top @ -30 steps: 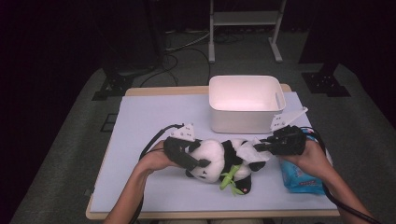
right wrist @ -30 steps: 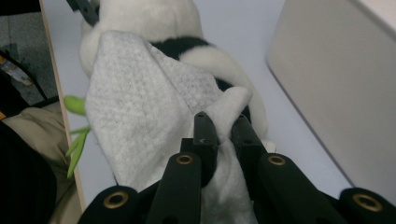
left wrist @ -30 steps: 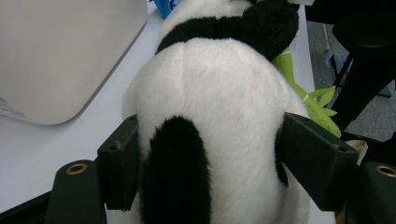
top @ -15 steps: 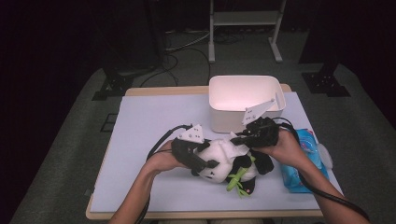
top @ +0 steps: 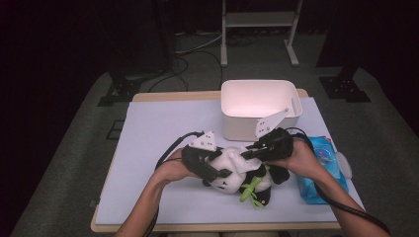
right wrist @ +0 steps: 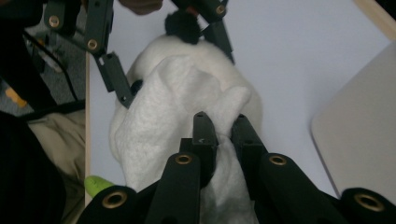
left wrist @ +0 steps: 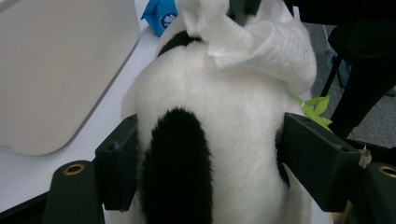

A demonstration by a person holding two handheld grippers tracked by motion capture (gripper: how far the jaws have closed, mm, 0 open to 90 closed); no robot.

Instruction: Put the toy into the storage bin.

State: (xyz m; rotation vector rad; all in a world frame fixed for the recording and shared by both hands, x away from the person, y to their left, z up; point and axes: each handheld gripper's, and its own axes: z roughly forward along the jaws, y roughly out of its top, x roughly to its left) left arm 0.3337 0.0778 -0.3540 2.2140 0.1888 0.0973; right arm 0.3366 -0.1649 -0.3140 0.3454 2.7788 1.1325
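A black and white panda plush (top: 232, 172) lies on the white table cover near the front, with a green leaf piece (top: 249, 190) at its lower side. My left gripper (top: 217, 174) comes in from the left and is shut on the panda's body; in the left gripper view its black pads (left wrist: 119, 161) press into the fur on both sides. My right gripper (top: 248, 154) is shut on a white tissue (right wrist: 159, 121) and holds it against the top of the panda. The same tissue (left wrist: 261, 42) lies bunched over the panda's far end.
A white plastic bin (top: 242, 126) stands just behind the panda, close to both grippers. A blue pack of wipes (top: 321, 173) lies to the right under the right forearm. The table's front edge (top: 217, 228) is near the person's arms.
My right gripper has moved left from above the blue pack onto the panda, carrying the tissue. The left gripper has kept its grip and place.
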